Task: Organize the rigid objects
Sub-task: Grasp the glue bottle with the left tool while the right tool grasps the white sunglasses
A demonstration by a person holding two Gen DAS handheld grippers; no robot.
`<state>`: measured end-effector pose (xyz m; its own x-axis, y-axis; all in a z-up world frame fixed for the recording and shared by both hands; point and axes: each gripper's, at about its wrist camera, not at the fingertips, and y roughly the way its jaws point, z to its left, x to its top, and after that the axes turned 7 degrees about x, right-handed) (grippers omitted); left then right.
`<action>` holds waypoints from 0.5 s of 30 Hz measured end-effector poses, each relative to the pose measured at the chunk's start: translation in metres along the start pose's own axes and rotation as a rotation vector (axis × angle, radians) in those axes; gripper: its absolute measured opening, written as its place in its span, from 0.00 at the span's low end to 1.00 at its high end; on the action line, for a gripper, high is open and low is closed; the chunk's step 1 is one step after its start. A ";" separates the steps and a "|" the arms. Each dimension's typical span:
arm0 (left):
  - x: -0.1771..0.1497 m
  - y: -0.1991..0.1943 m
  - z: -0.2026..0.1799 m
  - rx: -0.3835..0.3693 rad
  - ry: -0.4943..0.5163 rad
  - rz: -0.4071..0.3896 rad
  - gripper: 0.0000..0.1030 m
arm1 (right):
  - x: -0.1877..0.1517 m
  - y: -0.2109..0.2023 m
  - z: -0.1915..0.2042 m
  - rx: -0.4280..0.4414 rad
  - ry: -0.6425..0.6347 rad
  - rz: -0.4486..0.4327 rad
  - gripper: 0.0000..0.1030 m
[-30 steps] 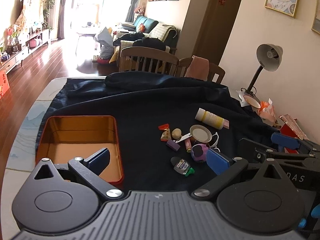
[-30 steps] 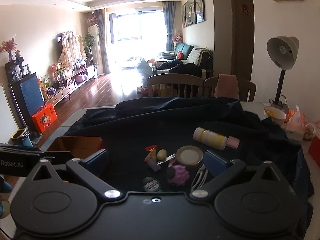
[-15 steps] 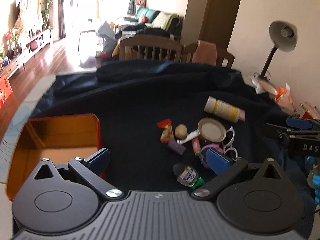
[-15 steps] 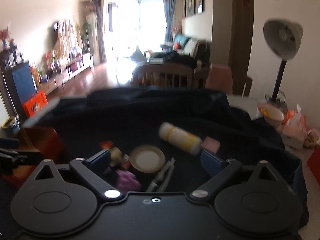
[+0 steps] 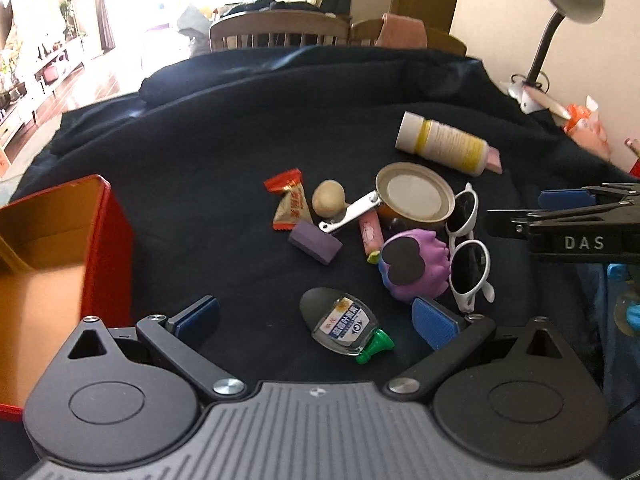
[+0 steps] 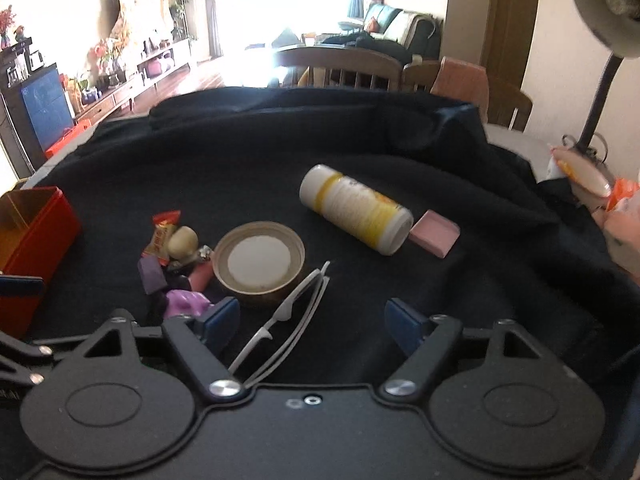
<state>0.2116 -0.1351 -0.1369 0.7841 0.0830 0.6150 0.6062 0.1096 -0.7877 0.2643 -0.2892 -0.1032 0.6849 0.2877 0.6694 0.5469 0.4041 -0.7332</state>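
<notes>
A pile of small items lies on the dark cloth (image 5: 224, 152): a white bottle (image 5: 444, 144), a round lid (image 5: 416, 192), white sunglasses (image 5: 468, 248), a purple toy (image 5: 412, 264), a candy (image 5: 290, 200) and a purple block (image 5: 316, 240). An open red tin (image 5: 52, 248) stands at the left. My left gripper (image 5: 316, 318) is open low over the cloth, with a small green-capped bottle (image 5: 340, 326) lying between its fingers, untouched. My right gripper (image 6: 314, 320) is open, its jaws closing. The sunglasses' temples (image 6: 308, 300) lie between them, not pressed.
A pink eraser (image 6: 434, 232) lies beside the white bottle (image 6: 356, 208). A desk lamp (image 5: 568, 4) and packets (image 5: 588, 128) stand at the right edge. Wooden chairs (image 5: 280, 32) line the far side of the table.
Both grippers have sunk and moved forward toward the pile, which now looks larger. The right gripper's fingers have drawn closer together. The left gripper's fingers stay wide.
</notes>
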 end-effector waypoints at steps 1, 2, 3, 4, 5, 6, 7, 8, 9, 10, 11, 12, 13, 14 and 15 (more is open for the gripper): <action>0.000 0.004 -0.002 0.005 0.001 0.008 1.00 | 0.001 0.005 -0.003 0.001 0.006 0.008 0.74; 0.000 0.007 -0.004 0.010 0.002 0.016 1.00 | 0.002 0.010 -0.005 0.005 0.014 0.016 0.73; 0.000 0.011 -0.006 0.016 0.004 0.025 1.00 | 0.002 0.014 -0.007 0.005 0.021 0.024 0.71; -0.001 0.014 -0.007 0.023 0.004 0.033 1.00 | 0.003 0.017 -0.010 0.009 0.030 0.030 0.70; 0.000 0.017 -0.008 0.031 0.001 0.038 1.00 | 0.004 0.020 -0.012 0.013 0.037 0.035 0.70; 0.000 0.019 -0.008 0.037 -0.006 0.046 1.00 | 0.004 0.023 -0.014 0.017 0.042 0.040 0.69; 0.001 0.022 -0.007 0.041 -0.015 0.053 1.00 | 0.004 0.026 -0.015 0.021 0.045 0.044 0.69; 0.002 0.024 -0.006 0.044 -0.022 0.059 0.99 | 0.004 0.029 -0.015 0.027 0.047 0.046 0.67; 0.003 0.026 -0.005 0.046 -0.031 0.066 0.98 | 0.004 0.031 -0.016 0.032 0.050 0.049 0.65; 0.004 0.028 -0.005 0.044 -0.039 0.076 0.96 | 0.004 0.033 -0.016 0.038 0.053 0.053 0.64; 0.005 0.030 -0.004 0.040 -0.045 0.087 0.93 | 0.004 0.035 -0.015 0.044 0.054 0.057 0.63; 0.006 0.032 -0.004 0.037 -0.048 0.095 0.92 | 0.004 0.037 -0.015 0.048 0.055 0.059 0.63; 0.006 0.034 -0.005 0.036 -0.049 0.103 0.90 | 0.005 0.039 -0.015 0.050 0.054 0.063 0.63; 0.007 0.036 -0.005 0.039 -0.048 0.112 0.89 | 0.005 0.042 -0.014 0.050 0.051 0.068 0.61; 0.007 0.037 -0.005 0.039 -0.049 0.116 0.88 | 0.007 0.046 -0.013 0.048 0.048 0.073 0.59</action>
<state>0.2402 -0.1355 -0.1625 0.8406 0.1452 0.5218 0.5057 0.1347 -0.8522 0.3003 -0.2800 -0.1337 0.7450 0.2770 0.6068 0.4716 0.4246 -0.7728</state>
